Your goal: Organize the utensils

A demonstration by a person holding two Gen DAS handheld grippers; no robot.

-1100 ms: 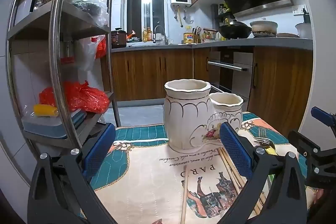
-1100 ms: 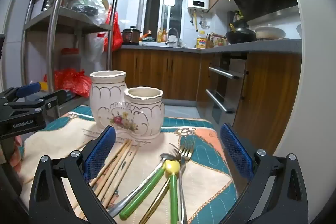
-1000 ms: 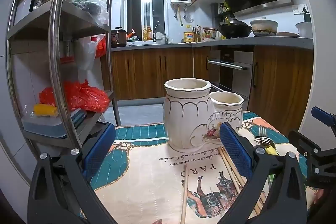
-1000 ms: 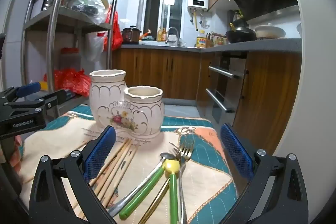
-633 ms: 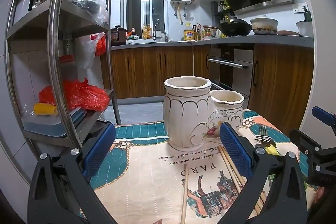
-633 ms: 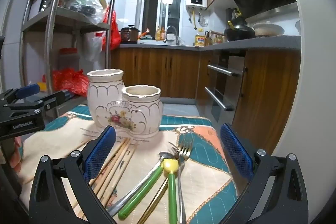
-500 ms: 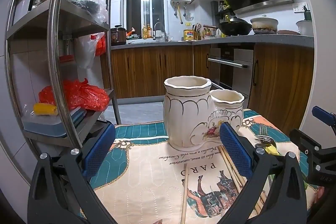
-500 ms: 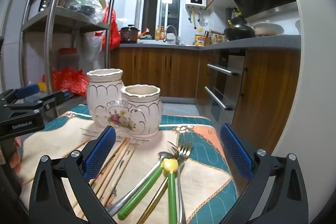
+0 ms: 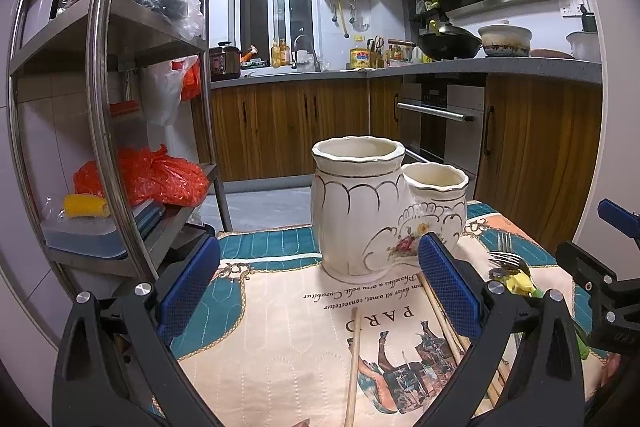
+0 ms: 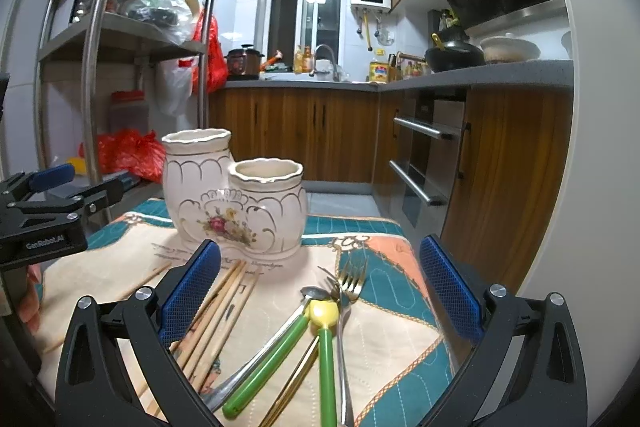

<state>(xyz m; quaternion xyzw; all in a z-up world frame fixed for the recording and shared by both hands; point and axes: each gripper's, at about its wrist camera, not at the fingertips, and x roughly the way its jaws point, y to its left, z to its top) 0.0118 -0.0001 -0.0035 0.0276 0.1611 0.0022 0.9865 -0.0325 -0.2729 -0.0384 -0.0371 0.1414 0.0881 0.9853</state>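
Nothing sorted: ceramic holder [image 10: 236, 203] looks empty; chopsticks [image 10: 216, 319] and forks [image 10: 348, 291] lie loose. Both my tools, left [image 9: 320, 291] and right [image 10: 320, 291], gape wide, holding nothing.

Left gripper [image 9: 318, 287] held level, jaws spread wide, nothing gripped, right gripper [image 10: 318, 287] held level alongside, jaws likewise spread wide, nothing gripped

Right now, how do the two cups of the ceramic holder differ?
The taller cup rises above the shorter cup, which stands lower. The taller cup is on the left gripper's side; the shorter cup is nearer the forks. The flower motif sits low in front, where the taller cup joins the shorter cup. Both are cream with gold trim and scalloped rims, joined on one base, upright, with no utensils showing above either rim.
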